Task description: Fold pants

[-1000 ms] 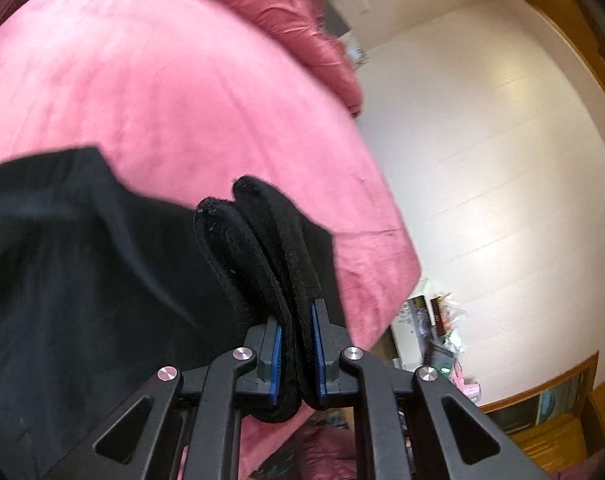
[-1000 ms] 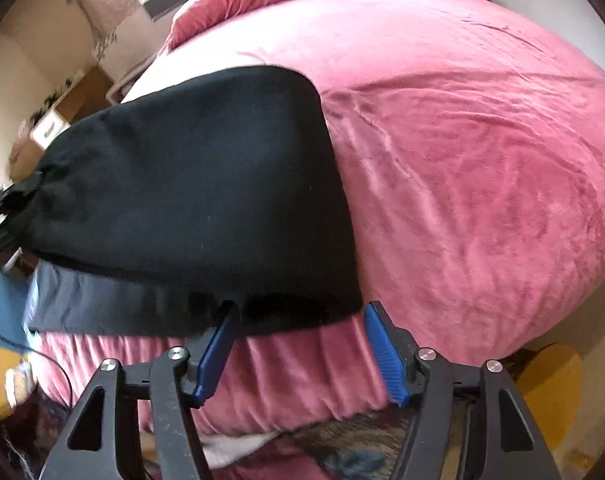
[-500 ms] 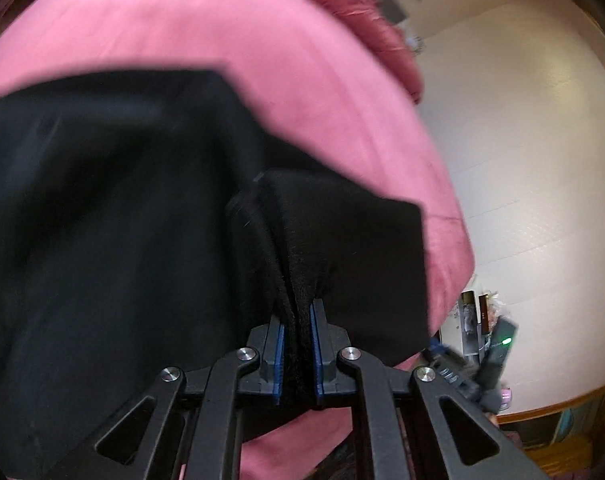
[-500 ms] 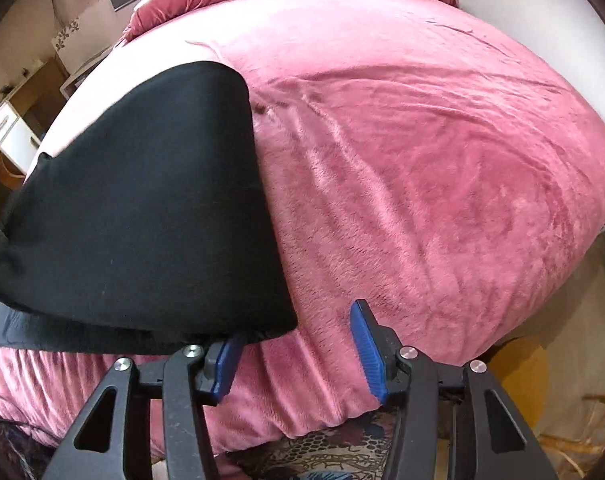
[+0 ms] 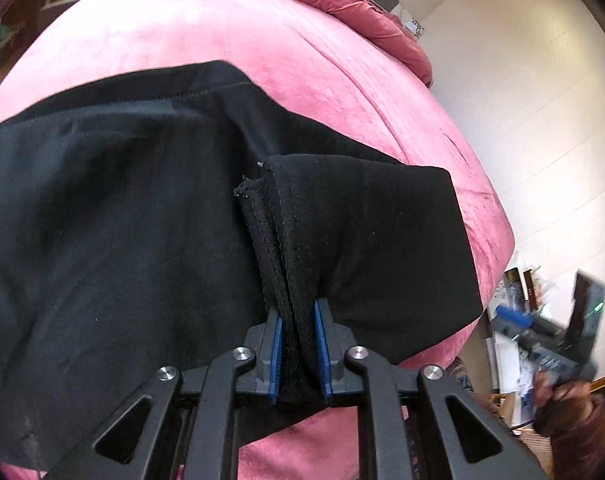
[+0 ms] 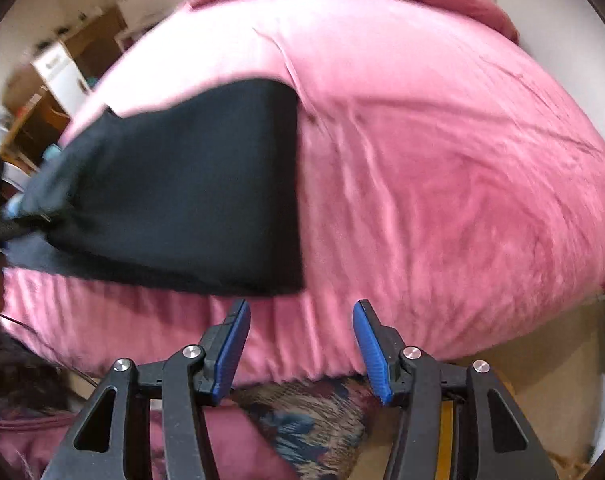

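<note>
Black pants (image 5: pixel 122 220) are laid across the pink bed (image 5: pixel 230 40), w/ a folded-over section at approx 3 o'clock of the left wrist view. A bunched hem/seam edge is pinched by the left tongs (image 5: pixel 297 344); blue pads are pressed onto several stacked layers. Right tongs (image 6: pixel 300 344) are spread wide, nothing held, hovering off the bed's near edge, just below the pants' lower corner at approx 11 o'clock of the pads. In the right view the pants (image 6: pixel 190 200) are seen as a flat dark panel, 9–10 o'clock, w/ bare bed (image 6: pixel 442 160) to 2 o'clock.

Step in hand, judged: the gripped edge is being carried over to make/finish a fold.

For a good result:
- Grip is to be kept firm on all layers until the edge is set down; slipping of an inner layer is a risk.
- Edge is to be lowered flat and aligned w/ the cloth beneath, not dropped bunched.
- Free corner near 11 o'clock could be taken by the right tongs so both ends are laid evenly.
- Soft bedcover may drag; cloth should be lifted, not slid.
</note>
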### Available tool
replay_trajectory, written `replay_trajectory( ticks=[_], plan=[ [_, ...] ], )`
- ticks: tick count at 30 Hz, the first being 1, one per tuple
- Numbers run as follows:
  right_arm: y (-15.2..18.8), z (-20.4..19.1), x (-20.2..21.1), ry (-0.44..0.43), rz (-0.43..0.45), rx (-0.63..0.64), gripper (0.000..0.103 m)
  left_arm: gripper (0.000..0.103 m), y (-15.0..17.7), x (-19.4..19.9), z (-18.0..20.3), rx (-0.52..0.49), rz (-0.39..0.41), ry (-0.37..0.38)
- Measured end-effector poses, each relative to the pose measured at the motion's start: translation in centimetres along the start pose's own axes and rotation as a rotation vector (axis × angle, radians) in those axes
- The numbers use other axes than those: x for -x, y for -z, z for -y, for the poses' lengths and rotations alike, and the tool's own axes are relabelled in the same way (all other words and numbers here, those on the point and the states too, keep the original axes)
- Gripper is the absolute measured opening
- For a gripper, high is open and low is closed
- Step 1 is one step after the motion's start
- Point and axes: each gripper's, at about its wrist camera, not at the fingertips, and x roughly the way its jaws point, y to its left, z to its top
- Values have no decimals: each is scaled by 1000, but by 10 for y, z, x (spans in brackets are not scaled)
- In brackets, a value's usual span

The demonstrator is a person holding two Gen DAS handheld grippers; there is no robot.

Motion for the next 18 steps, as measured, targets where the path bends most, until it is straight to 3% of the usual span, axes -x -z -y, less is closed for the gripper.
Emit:
replay_trajectory(
  ticks=[5, 12, 13, 18],
  plan=[
    [-38, -30, -5, -113, 66, 36, 54, 19, 4, -1, 27, -71, 38, -104],
    [-100, -110, -29, -291, 80, 238, 54, 19, 10, -11, 65, -181, 73, -201],
    [-111, -121, -33, -341, 58, 283, 54, 19, 11, -11, 69, -188, 76, -206],
    [-147, -164, -53, -412, -26, 476, 56, 19, 19, -13, 78, -207, 89, -216]
  ],
)
